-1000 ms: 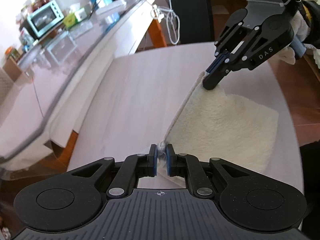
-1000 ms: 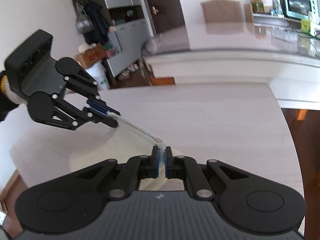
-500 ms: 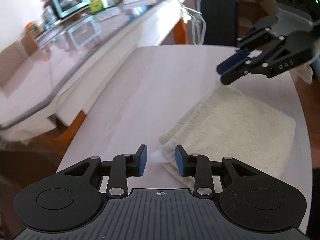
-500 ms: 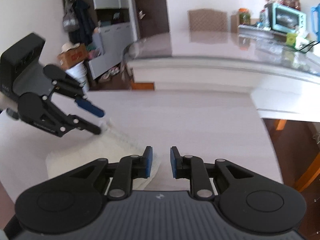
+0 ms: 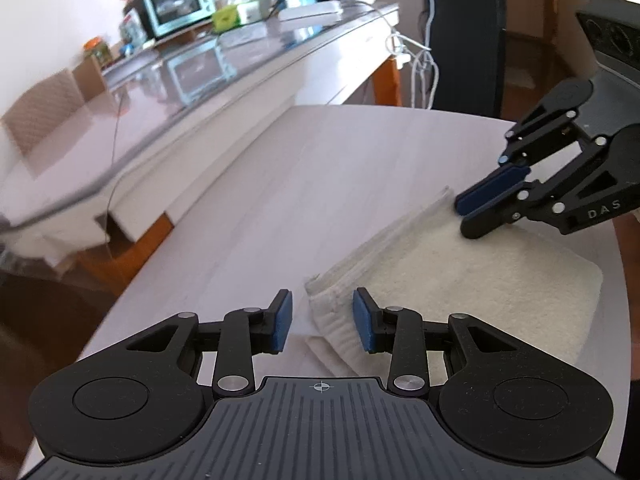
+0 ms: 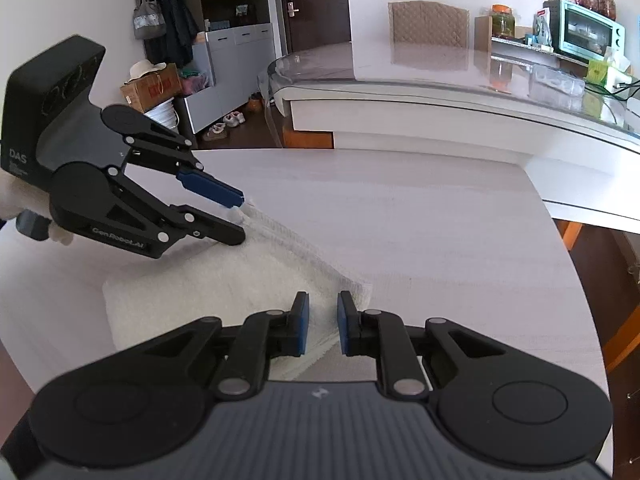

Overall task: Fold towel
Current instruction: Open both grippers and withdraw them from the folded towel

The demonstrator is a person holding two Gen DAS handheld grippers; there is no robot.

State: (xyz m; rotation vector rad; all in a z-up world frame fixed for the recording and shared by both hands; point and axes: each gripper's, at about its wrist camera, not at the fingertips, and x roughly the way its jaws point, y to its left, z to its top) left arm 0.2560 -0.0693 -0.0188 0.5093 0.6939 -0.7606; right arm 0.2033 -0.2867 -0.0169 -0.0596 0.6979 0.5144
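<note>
Left gripper: the left gripper [image 5: 322,322] has just been opening; its jaws stand apart over the towel's near corner, pads clear of the cloth, gripping nothing.
Towel: the towel [image 5: 480,280] lies folded flat near the table's [image 5: 320,184] edge, layered border facing the table's middle.
Right gripper: the right gripper [image 6: 322,328] has just been closing somewhat, yet a gap shows; the towel's other corner lies under it, unpinched.
Risk: probably the fold is laid down; a blue pad [image 5: 362,324] catching the pile on withdrawal could drag the top layer askew.
Surroundings: a glass-topped counter [image 5: 224,64] with a toaster oven [image 5: 176,10] stands well beyond; nothing blocks the grippers.
</note>
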